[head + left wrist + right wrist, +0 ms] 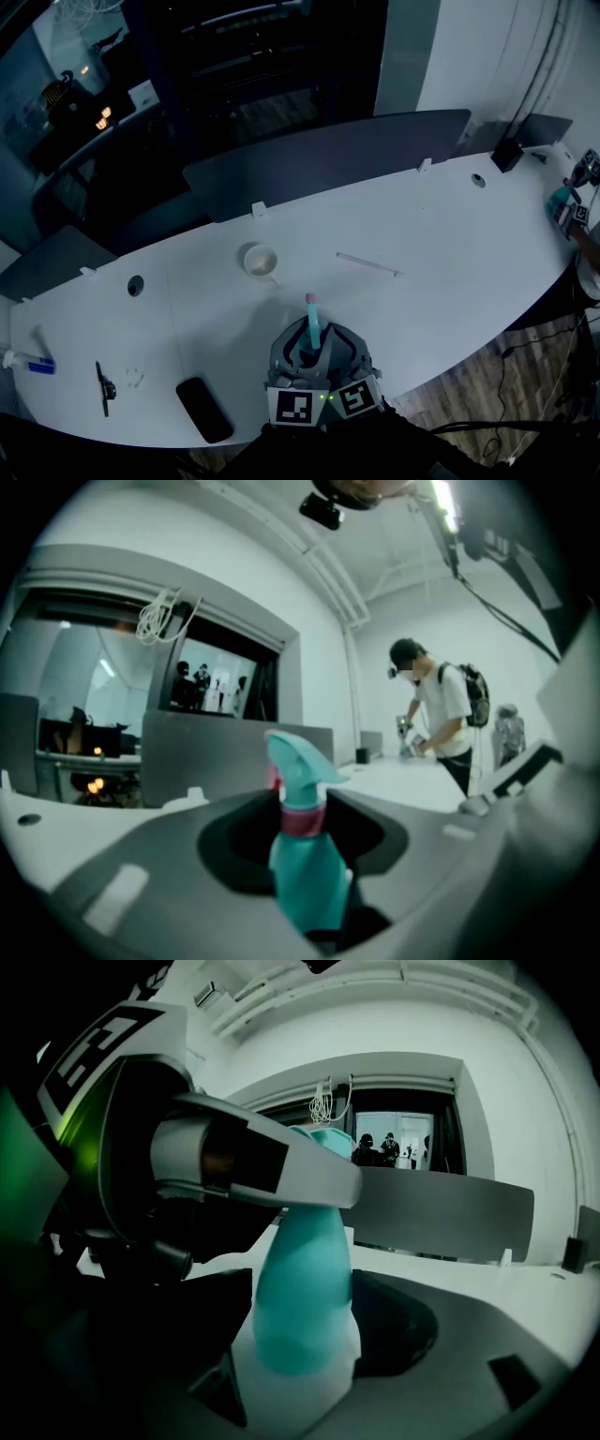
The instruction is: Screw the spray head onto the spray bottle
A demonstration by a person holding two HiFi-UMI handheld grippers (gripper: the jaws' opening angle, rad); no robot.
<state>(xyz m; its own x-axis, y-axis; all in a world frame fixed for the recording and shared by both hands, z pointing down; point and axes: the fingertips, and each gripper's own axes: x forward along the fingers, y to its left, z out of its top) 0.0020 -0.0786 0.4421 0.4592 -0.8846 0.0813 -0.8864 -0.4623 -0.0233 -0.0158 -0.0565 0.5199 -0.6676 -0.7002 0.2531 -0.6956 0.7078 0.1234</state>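
The spray head [295, 761] is already seated on the spray bottle [302, 1307], so the tightening step is judged to be in hand (how far the thread has wound cannot be told). A twist of pink collar [302, 819] against body is called for next. The left gripper [302, 883] has its jaws pinched on the bottle's upper part. The right gripper [305, 1335] has its jaws, spread wider, clamped on the body. The bottle is held upright over the near edge of the tabletop [450, 244].

My long white counter [450, 234] holds a white cup [259, 260], a thin stick [367, 265], a black phone [204, 409] and a small blue thing [39, 367].
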